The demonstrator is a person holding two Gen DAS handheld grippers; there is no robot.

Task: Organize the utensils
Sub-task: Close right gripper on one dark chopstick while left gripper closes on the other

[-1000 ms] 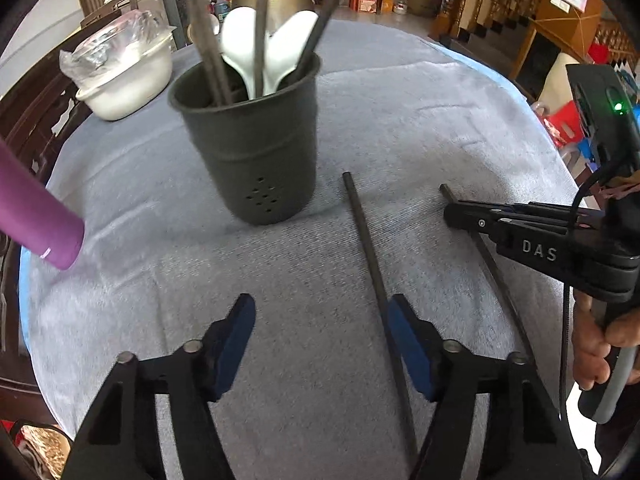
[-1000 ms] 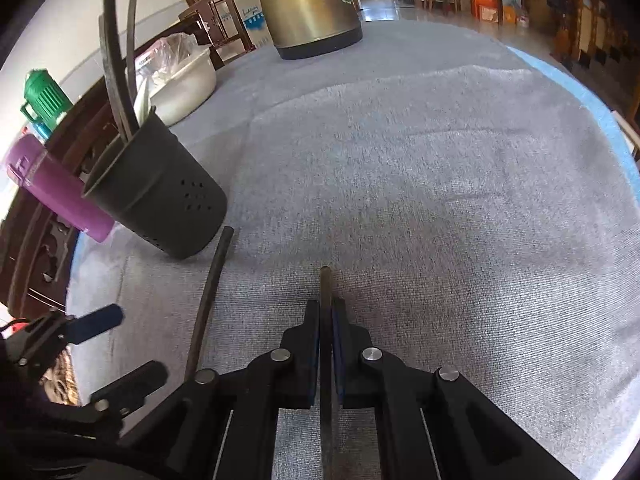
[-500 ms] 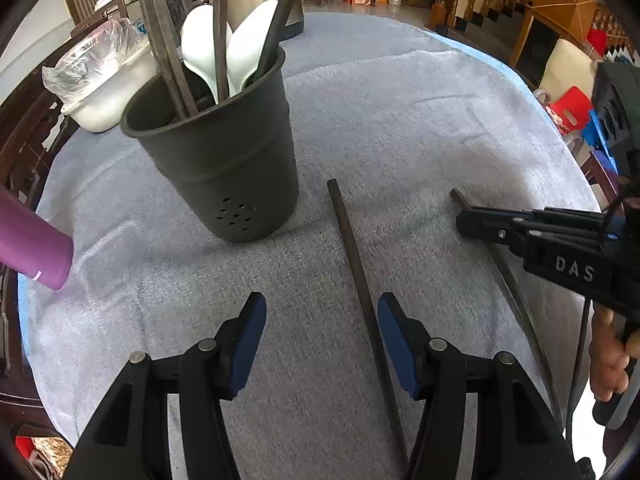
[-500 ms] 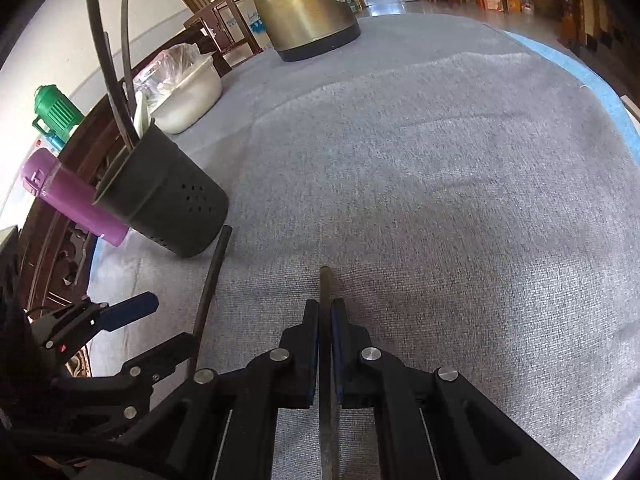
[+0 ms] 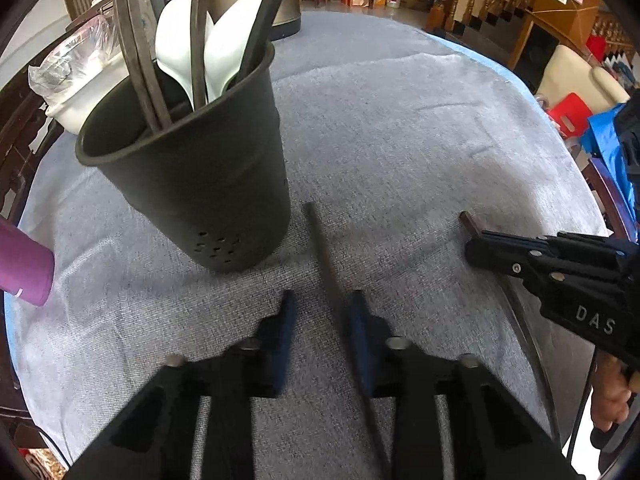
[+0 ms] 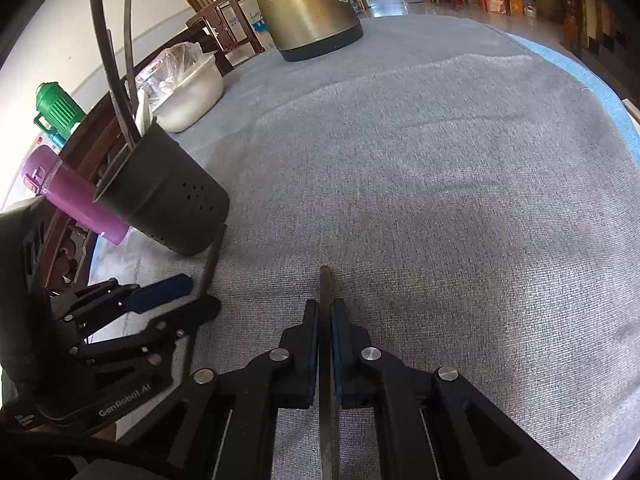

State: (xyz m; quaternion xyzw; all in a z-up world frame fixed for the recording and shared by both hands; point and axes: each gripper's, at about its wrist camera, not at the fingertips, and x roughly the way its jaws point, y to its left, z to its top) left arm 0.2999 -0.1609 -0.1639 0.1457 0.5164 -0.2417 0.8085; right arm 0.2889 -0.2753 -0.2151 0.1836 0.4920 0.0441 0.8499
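the left gripper (image 5: 322, 320) points down at the grey cloth (image 5: 400, 140) that covers the table, and its blue-padded jaws are closing around a dark chopstick (image 5: 320, 240) lying flat on the cloth; the stick runs between the two pads, close against the right-hand one, with a gap left on the other side, so the pads do not yet pinch it. the far tip of this chopstick ends just beside the base of the dark utensil cup (image 5: 208, 184).

the right gripper (image 6: 325, 320) is pressed together on a second chopstick (image 6: 325, 284), whose end juts out a little beyond the fingertips over the cloth. in the left wrist view this gripper comes in from the right edge of the table, well apart from the left one, with the person's hand (image 5: 608, 396) behind it.

the utensil cup stands upright near the left edge of the table, small holes low in its wall. in it stand two white spoons (image 5: 200, 48) and several dark chopsticks, leaning against the rim. behind it, toward the far left edge, sits a white bowl (image 6: 192, 92) with clear plastic bunched in it. a purple bottle (image 6: 68, 196) stands at the left edge just beside the cup, and a brass-coloured kettle (image 6: 308, 4) stands at the far edge.

the middle and right of the cloth lie bare, with wide room ahead of the right gripper as far as the blue rim at the right edge.
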